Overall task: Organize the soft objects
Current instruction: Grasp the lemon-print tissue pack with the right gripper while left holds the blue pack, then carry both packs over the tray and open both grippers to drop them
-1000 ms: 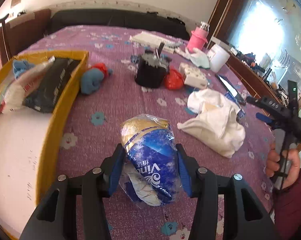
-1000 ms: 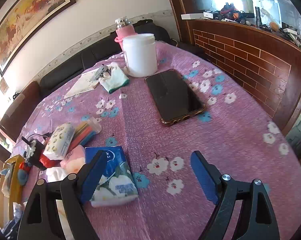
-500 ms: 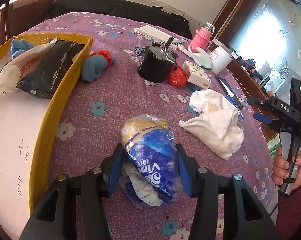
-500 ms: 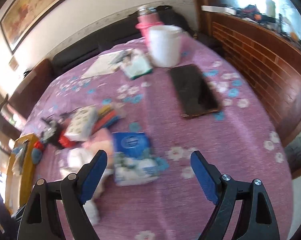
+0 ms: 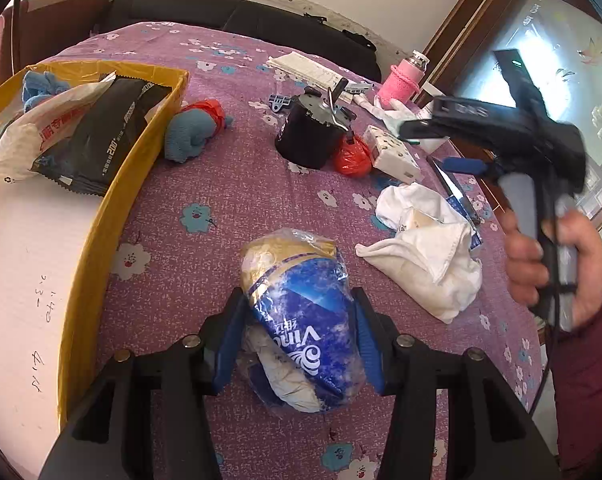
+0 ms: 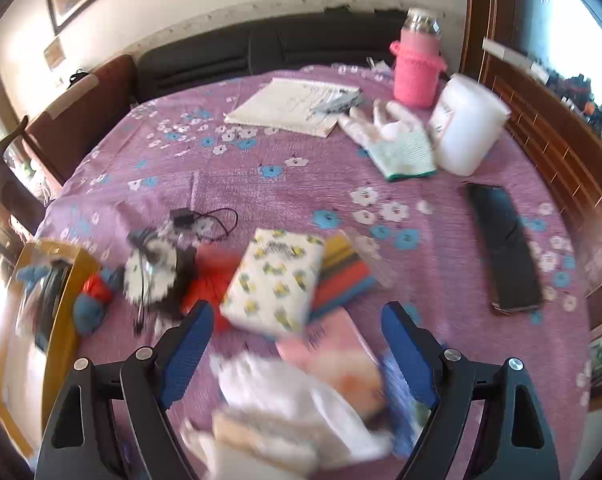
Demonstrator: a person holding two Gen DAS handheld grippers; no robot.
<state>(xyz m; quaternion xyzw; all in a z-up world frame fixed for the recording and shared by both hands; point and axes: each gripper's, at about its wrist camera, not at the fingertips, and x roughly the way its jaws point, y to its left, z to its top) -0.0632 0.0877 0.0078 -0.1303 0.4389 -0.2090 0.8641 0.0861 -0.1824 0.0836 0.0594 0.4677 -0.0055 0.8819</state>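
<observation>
left gripper [image 5: 299, 336]: fingers clamped on a load | right gripper [image 6: 297, 344]: fingers spread wide, nothing held

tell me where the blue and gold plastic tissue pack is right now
In the left wrist view, the blue and gold plastic tissue pack sits low in the centre, clamped between the left gripper fingers, with the yellow cardboard box to its left and crumpled white cloth to its right.

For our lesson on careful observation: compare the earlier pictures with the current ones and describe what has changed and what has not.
The right gripper swung left across the table, from over the phone to above the white cloth, jaws still open. In the left wrist view it has come closer. The left gripper stayed shut on the blue tissue pack, edging nearer the yellow box. Other items stayed put.
</observation>
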